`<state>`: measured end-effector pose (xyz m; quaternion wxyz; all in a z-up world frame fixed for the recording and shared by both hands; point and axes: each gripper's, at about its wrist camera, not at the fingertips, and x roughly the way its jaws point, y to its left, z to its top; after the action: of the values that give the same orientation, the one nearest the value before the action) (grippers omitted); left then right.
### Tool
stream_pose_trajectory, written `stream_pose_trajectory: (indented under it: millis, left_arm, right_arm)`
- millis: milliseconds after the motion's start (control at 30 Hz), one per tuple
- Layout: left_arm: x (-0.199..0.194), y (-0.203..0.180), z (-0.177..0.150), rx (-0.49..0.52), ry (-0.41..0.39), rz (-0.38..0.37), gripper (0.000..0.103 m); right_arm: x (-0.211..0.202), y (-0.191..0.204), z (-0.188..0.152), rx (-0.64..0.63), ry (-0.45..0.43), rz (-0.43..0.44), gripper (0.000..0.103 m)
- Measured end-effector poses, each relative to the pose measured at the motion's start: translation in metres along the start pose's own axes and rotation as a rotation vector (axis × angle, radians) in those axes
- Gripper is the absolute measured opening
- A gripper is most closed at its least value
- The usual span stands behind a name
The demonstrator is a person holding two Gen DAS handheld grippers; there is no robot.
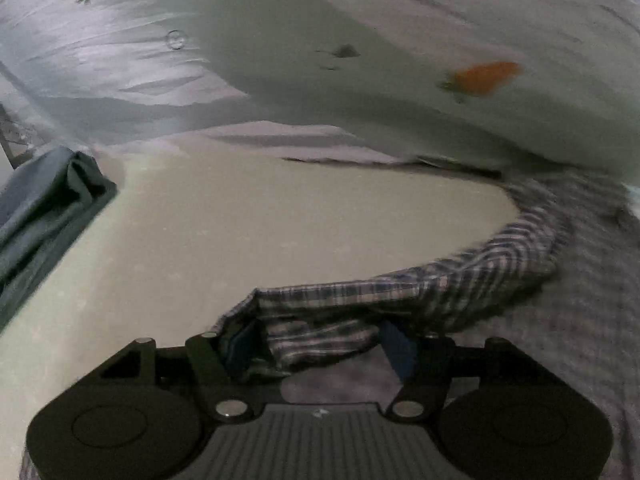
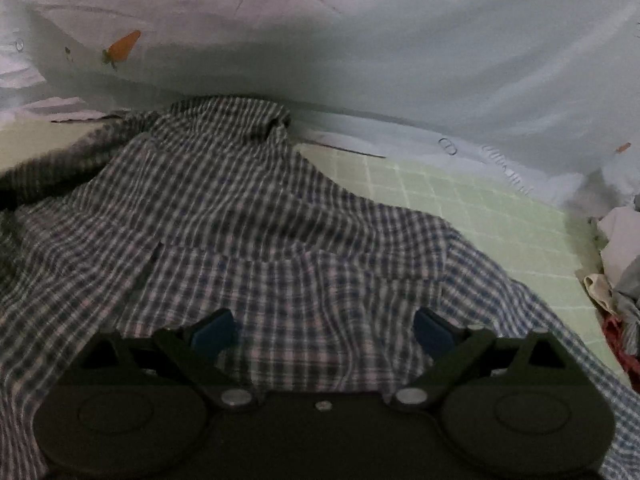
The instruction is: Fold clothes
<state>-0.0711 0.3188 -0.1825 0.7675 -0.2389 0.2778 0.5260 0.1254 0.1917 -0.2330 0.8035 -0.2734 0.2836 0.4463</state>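
Nearest to hand, the left tongs (image 1: 320, 344) hang tilted down over the plaid shirt (image 1: 420, 292), and a bunched edge of it, a cuff or hem by the look, lies between the blue pads (image 1: 396, 344). The jaws stand fairly wide with cloth bulging between them; from here I cannot tell whether the pads truly bite the fabric or it merely lies across them. The right tongs (image 2: 324, 332) are spread wide over the broad back of the same shirt (image 2: 260, 208), pads clear on either side, pinching nothing.

The shirt sprawls crumpled across the pale green gridded mat (image 2: 480, 208) on the bed, one sleeve trailing away in a long curve in the left view. So I would judge this as the start of the fold: the garment still being laid out, not yet flat.

The next move probably calls for a firm hold on the near edge with both tongs, then drawing it taut and smooth.

Farther off, a dark green cloth (image 1: 52, 208) lies at the left, a heap of other clothes (image 2: 620, 264) at the right, and beyond rises the carrot-print bedding (image 1: 360, 40).
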Motion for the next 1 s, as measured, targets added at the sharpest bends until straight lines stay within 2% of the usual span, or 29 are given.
stream_pose_trajectory:
  millis: [67, 167, 367, 467, 533, 600, 633, 667, 700, 733, 833, 1000]
  left_arm:
    - [0.013, 0.013, 0.011, -0.004, -0.022, 0.031, 0.07]
    - [0.026, 0.026, 0.023, -0.026, -0.02, 0.029, 0.07]
    - [0.03, 0.035, 0.026, -0.082, -0.018, 0.006, 0.07]
    - [0.031, 0.036, 0.025, -0.095, -0.018, 0.009, 0.071]
    - [0.033, 0.036, 0.026, -0.102, -0.019, 0.018, 0.071]
    - [0.035, 0.037, 0.027, -0.114, -0.012, 0.019, 0.072]
    - [0.035, 0.037, 0.028, -0.118, -0.009, 0.02, 0.072]
    - [0.036, 0.037, 0.029, -0.125, -0.01, 0.029, 0.072]
    - [0.037, 0.037, 0.03, -0.137, -0.014, 0.043, 0.073]
    - [0.037, 0.037, 0.03, -0.142, -0.018, 0.052, 0.074]
    - [0.04, 0.038, 0.03, -0.141, -0.033, 0.063, 0.078]
    - [0.044, 0.041, 0.037, -0.156, -0.009, 0.074, 0.079]
  right_arm:
    - [0.006, 0.002, 0.001, 0.003, 0.004, 0.002, 0.098]
    - [0.017, 0.001, 0.008, 0.015, -0.004, 0.013, 0.098]
    - [0.062, -0.01, 0.05, 0.077, -0.073, 0.082, 0.098]
    - [0.092, -0.017, 0.074, 0.109, -0.099, 0.127, 0.094]
    - [0.111, -0.019, 0.088, 0.117, -0.089, 0.172, 0.085]
    - [0.125, -0.019, 0.1, 0.113, -0.067, 0.218, 0.062]
    - [0.128, -0.019, 0.104, 0.107, -0.069, 0.248, 0.058]
    - [0.132, -0.018, 0.107, 0.101, -0.071, 0.278, 0.043]
    - [0.133, -0.017, 0.111, 0.086, -0.071, 0.31, 0.018]
    - [0.135, -0.015, 0.115, 0.071, -0.07, 0.34, 0.007]
    - [0.141, -0.003, 0.127, -0.019, -0.104, 0.302, 0.006]
    - [0.164, 0.007, 0.147, -0.041, -0.106, 0.25, 0.008]
